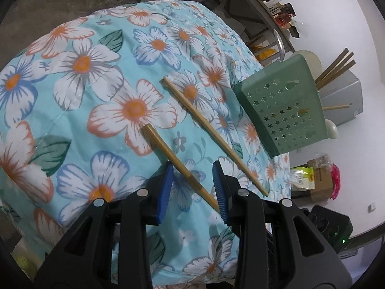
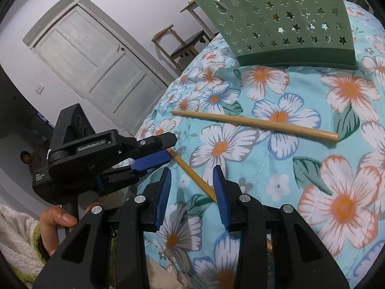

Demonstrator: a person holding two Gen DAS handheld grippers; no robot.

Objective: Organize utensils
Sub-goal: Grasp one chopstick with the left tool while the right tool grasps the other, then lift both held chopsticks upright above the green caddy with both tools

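Note:
Two bamboo chopsticks lie on a floral blue cloth (image 1: 79, 110). The near chopstick (image 1: 178, 166) runs diagonally between the blue pads of my left gripper (image 1: 193, 180), which stands open; its thin end reaches the right-hand pad. The far chopstick (image 1: 211, 130) lies free beside a green star-punched utensil holder (image 1: 279, 110) holding several chopsticks (image 1: 336, 69). In the right wrist view, my right gripper (image 2: 192, 178) is open above the near chopstick (image 2: 192, 173), the left gripper (image 2: 166, 154) sits at its far end, and the far chopstick (image 2: 255, 122) lies below the holder (image 2: 288, 24).
The cloth (image 2: 336, 204) falls away at the table's left edge toward a white door (image 2: 96, 67) and a wooden chair (image 2: 182, 43). A person's hand (image 2: 57, 221) grips the left tool's handle. Boxes and bags (image 1: 312, 175) sit on the floor beyond the holder.

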